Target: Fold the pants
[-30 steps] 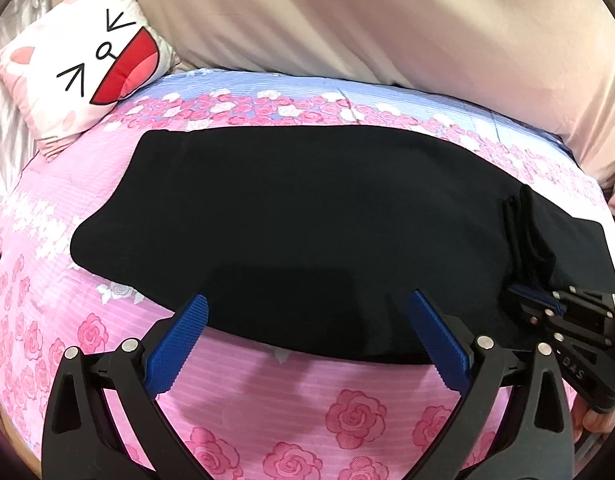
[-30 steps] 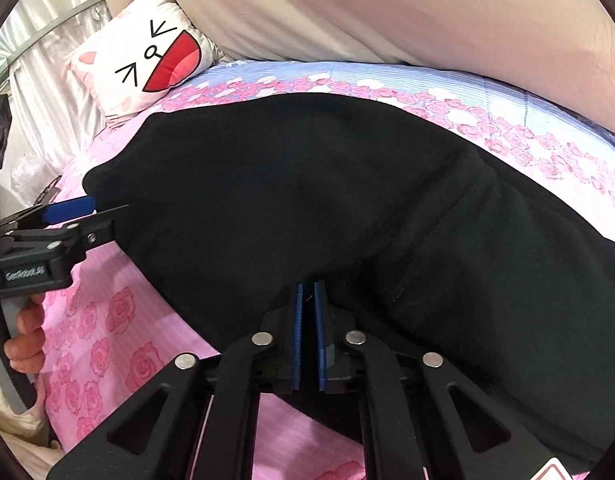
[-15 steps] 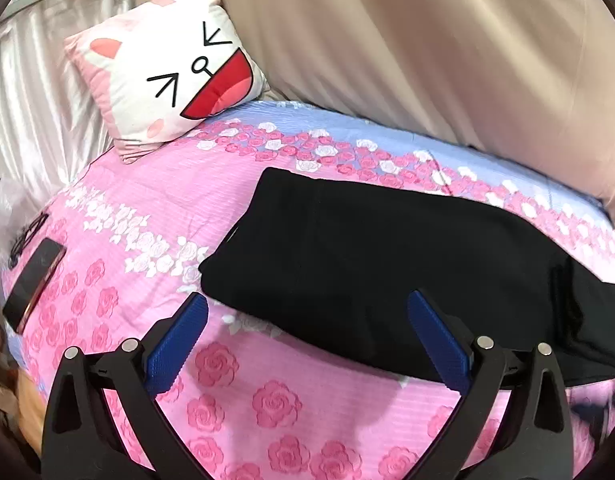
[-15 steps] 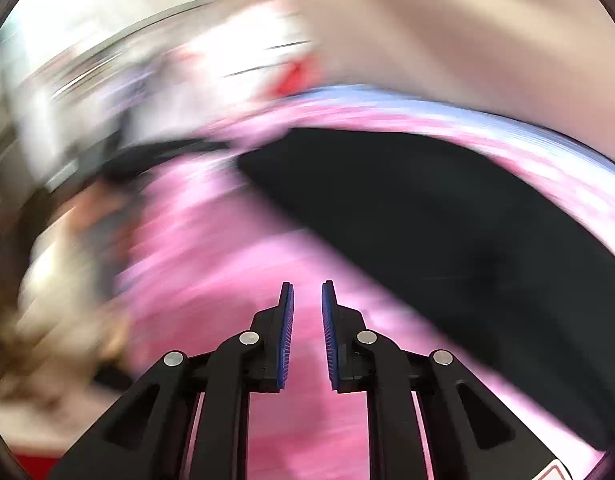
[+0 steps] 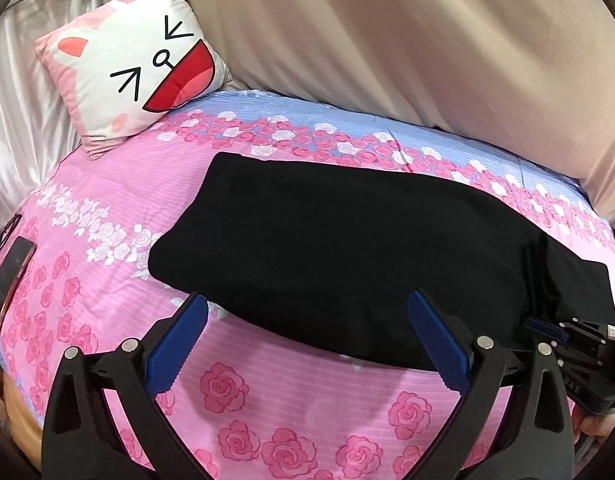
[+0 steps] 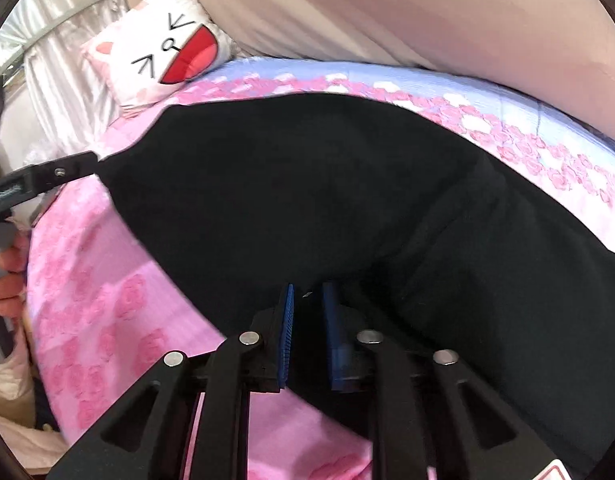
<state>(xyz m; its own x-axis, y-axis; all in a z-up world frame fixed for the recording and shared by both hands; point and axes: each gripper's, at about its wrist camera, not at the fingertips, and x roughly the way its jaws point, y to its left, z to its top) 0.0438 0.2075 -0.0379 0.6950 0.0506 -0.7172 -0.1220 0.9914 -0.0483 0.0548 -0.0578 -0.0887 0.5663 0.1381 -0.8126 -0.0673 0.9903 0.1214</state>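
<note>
Lying lengthwise across the bed [image 5: 267, 396], the black pants [image 5: 347, 248] look already folded leg over leg into one long band, flat on the pink rose sheet; my read is a halving fold comes next.

Left claw [image 5: 307, 344] hovers just in front of the near edge, blue pads wide apart, nothing between them. Likely placed there to come in at the near hem of the left end.

Right claw [image 6: 309, 336] sits low at the near edge of the pants toward the right end. Its pads are only narrowly apart, with black cloth between them. Whether they actually pinch the fabric or just straddle it, cannot tell: the gap is dark and the frame is motion-blurred. In the left view the right claw [image 5: 547, 326] shows only as a black tip at the frame edge.

A ridge crosses the band near the right end; waistband or a doubled-back layer, can't say which. Both far ends are distorted by the fisheye, so cuffs and waist are hard to sort out.

Cat-face pillow [image 5: 135, 80] stands at the head, well apart from the pants. A dark flat object [image 5: 11, 276] at the bed's left edge is cut off; maybe a phone.
</note>
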